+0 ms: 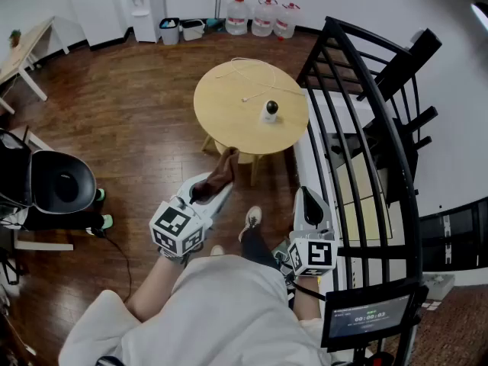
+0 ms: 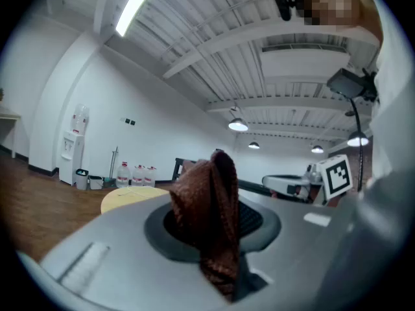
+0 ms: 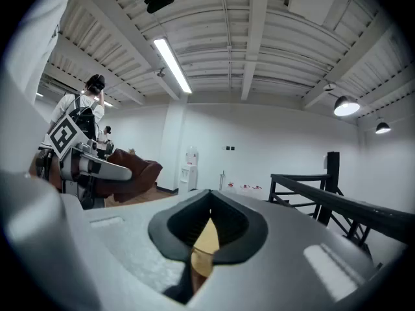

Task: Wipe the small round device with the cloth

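The small round device (image 1: 270,110), a white base with a black top, stands on the round yellow table (image 1: 229,109) ahead of me. My left gripper (image 1: 216,184) is shut on a brown cloth (image 1: 222,171), held short of the table's near edge. In the left gripper view the cloth (image 2: 209,219) stands bunched up between the jaws, with the table (image 2: 133,197) far behind. My right gripper (image 1: 306,195) hangs lower at the right, shut with nothing in it. Its dark pads meet in the right gripper view (image 3: 209,210).
A thin white cable (image 1: 255,82) lies on the table by the device. A black metal railing (image 1: 366,128) rises close on the right. Water bottles (image 1: 263,17) and a dispenser (image 1: 145,6) line the far wall. A black seat (image 1: 61,183) stands left. My shoe (image 1: 252,218) is on the wooden floor.
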The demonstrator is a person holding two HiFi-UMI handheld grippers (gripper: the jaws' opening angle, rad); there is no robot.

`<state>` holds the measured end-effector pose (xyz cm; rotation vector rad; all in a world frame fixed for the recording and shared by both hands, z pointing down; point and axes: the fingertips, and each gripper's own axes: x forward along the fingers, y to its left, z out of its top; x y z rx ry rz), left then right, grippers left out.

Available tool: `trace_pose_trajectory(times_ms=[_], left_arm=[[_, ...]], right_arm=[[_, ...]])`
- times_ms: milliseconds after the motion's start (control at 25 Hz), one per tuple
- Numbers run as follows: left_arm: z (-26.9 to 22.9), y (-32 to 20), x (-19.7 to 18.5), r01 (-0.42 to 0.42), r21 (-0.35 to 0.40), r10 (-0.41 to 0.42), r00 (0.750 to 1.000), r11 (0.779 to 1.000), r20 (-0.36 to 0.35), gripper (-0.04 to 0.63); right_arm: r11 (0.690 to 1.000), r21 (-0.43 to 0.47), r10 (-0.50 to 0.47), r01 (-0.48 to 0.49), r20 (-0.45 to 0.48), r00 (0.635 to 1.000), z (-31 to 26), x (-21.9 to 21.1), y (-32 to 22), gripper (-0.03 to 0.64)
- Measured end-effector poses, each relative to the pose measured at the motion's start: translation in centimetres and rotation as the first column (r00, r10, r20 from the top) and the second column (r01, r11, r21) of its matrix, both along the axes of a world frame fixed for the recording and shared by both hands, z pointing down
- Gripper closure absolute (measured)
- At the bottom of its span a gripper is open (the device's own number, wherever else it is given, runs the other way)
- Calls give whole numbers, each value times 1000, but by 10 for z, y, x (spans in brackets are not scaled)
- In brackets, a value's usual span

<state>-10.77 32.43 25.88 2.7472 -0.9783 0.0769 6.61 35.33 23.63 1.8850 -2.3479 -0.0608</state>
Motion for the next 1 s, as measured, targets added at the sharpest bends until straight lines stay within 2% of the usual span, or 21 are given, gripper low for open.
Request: trace_pose_trajectory(times_ms=[200, 440, 640, 800, 1000], left_arm=[[7, -18, -4, 18, -12, -18, 999, 1000, 39, 480], [4, -74, 4, 40, 5, -41, 998, 999, 49, 480], [-1, -128, 25, 51, 34, -53, 996, 998, 71, 480], [1, -179, 55, 79, 13, -80, 995, 997, 66, 480], [-2, -213, 69, 96, -13, -95, 994, 995, 51, 480]], right_arm=[[997, 9, -74, 75, -108, 991, 18, -1, -41, 614], [995, 15, -101, 102, -64, 993, 18, 26, -113, 614], [991, 12, -129, 131, -102, 986, 15, 56, -175, 614], [994, -11, -111, 110, -76, 991, 17, 91, -225, 614], [995, -59, -78, 75, -46, 996, 25, 99, -253, 614]])
